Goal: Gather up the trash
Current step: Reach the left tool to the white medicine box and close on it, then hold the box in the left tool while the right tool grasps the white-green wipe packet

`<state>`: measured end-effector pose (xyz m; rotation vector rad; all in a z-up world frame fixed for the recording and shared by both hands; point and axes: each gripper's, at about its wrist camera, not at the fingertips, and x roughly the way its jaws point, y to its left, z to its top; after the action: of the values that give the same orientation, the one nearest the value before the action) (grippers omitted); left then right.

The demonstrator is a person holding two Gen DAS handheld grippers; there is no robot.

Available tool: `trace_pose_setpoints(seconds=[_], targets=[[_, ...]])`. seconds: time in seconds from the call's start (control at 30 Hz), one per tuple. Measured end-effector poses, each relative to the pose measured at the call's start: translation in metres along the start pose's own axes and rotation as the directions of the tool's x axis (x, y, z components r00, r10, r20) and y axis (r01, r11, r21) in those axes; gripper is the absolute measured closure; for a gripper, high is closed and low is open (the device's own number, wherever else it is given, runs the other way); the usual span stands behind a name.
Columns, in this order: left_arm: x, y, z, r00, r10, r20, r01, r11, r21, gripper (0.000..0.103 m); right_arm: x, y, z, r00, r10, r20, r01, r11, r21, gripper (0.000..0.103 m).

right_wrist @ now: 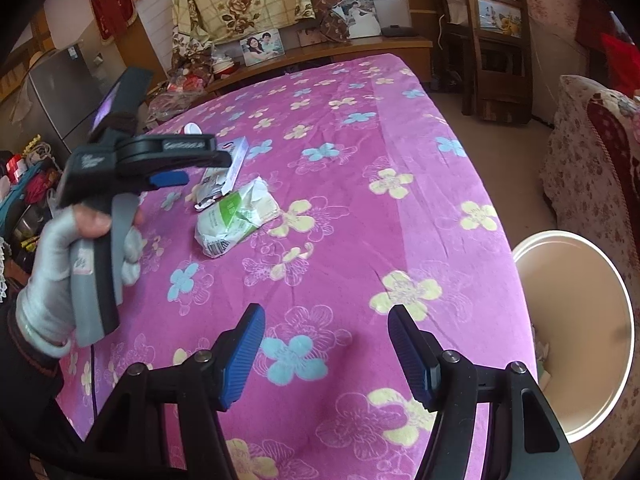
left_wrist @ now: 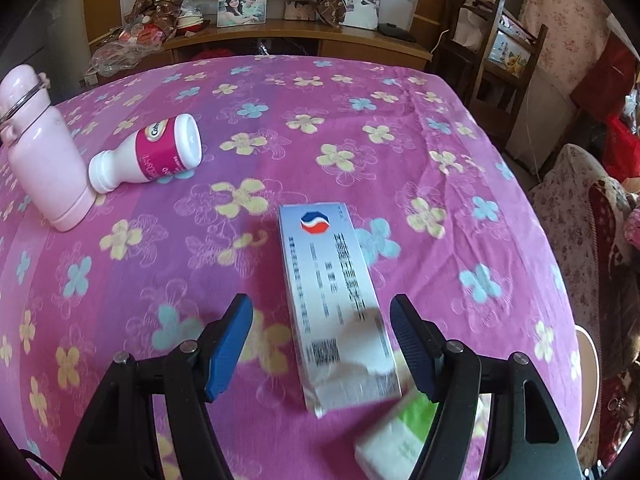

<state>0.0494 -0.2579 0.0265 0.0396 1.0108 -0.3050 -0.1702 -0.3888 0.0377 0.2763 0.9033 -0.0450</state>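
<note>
The desk (right_wrist: 400,240), under a pink flowered cloth, carries all visible trash. The round bin (right_wrist: 576,336) stands just beside its edge; whether it holds anything cannot be determined. Remaining items: silver carton (left_wrist: 336,308), green-and-white wrapper (right_wrist: 236,216), white bottle (left_wrist: 152,152) lying on its side near a pink flask (left_wrist: 44,152). Left tool (left_wrist: 322,344): fingers spread, straddling the carton, not clamped. Right tool (right_wrist: 326,352): fingers spread, empty. Judgement: collection is mostly outstanding.
</note>
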Motion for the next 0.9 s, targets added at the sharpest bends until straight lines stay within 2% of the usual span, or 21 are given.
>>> trace_pose_setpoints(seconds=[0.2, 0.3, 0.4, 0.73, 0.83, 0.9], targets=[[0.013, 0.0, 0.006, 0.999, 0.036, -0.011, -0.036, 0.999, 0.015, 0.031, 0.011, 0.007, 0.005, 1.0, 0.014, -0.016, -0.014, 1.0, -0.015, 0.035], [0.012, 0.003, 0.003, 1.0, -0.002, -0.023, 0.002, 0.999, 0.035, 0.051, 0.016, 0.011, 0.008, 0.999, 0.019, -0.026, -0.019, 1.0, -0.023, 0.035], [0.006, 0.013, -0.003, 0.998, -0.054, -0.04, 0.055, 0.998, 0.024, 0.052, 0.022, 0.014, 0.01, 0.999, 0.032, -0.037, -0.033, 0.999, -0.024, 0.035], [-0.04, 0.046, -0.058, 0.999, -0.013, -0.047, 0.018, 0.995, 0.096, 0.052, 0.038, 0.029, 0.024, 0.993, 0.104, -0.064, -0.106, 0.994, -0.03, 0.035], [-0.055, 0.06, -0.074, 0.999, -0.008, -0.036, 0.012, 0.995, 0.102, 0.052, 0.046, 0.036, 0.036, 0.995, 0.078, -0.066, -0.082, 0.994, -0.066, 0.035], [-0.064, 0.071, -0.081, 1.0, 0.0, -0.025, 0.002, 0.994, 0.105, 0.052, 0.053, 0.04, 0.044, 0.997, 0.027, -0.067, -0.033, 0.994, -0.102, 0.036]])
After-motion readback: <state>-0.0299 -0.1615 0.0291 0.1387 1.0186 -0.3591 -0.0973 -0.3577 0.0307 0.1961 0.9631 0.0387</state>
